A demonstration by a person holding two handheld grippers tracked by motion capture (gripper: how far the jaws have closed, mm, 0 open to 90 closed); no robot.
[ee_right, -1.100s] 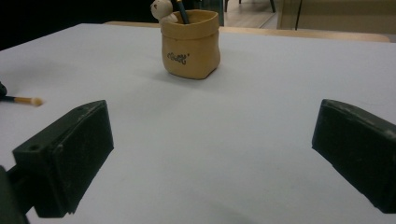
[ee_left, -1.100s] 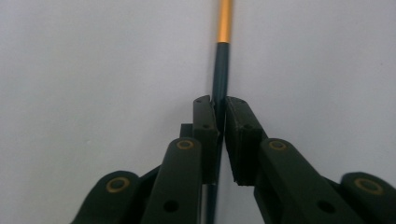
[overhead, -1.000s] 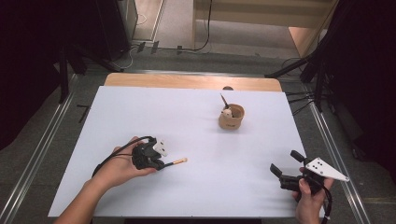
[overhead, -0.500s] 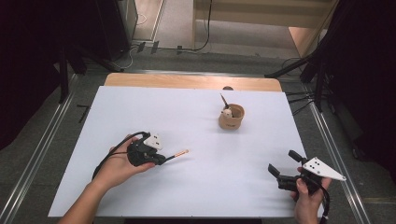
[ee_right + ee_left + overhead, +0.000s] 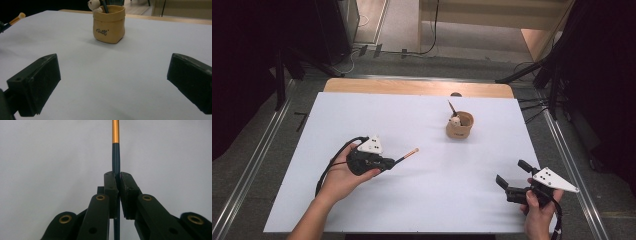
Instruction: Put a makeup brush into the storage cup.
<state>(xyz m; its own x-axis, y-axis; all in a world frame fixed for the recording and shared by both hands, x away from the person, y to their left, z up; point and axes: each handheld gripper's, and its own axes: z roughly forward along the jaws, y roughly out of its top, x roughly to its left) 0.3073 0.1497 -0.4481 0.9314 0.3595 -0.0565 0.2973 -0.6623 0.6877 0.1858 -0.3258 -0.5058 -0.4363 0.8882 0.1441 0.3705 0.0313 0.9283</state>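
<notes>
White-covered surface point(image 5: 362, 115), bare wooden edge point(image 5: 412, 87) exposed along far side. Grey floor point(image 5: 262, 145) around it, metal rails point(image 5: 254, 155) running along both flanks. Dark curtains point(image 5: 247, 55) to left and right. Black stand legs point(image 5: 532, 75) at far right, cables point(image 5: 432, 30) trailing on floor beyond. Light wooden furniture point(image 5: 492, 10) at rear. Even overhead lighting, soft shadows.

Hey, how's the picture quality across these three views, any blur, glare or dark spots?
High view: even light on the white table, dark surroundings, slightly soft. Left gripper view: the left tool is sharp, shut on the pencil, against plain grey with no glare. Right gripper view: the right tool sits close and soft-edged, while the tan pen holder is clearer and casts a faint shadow.
</notes>
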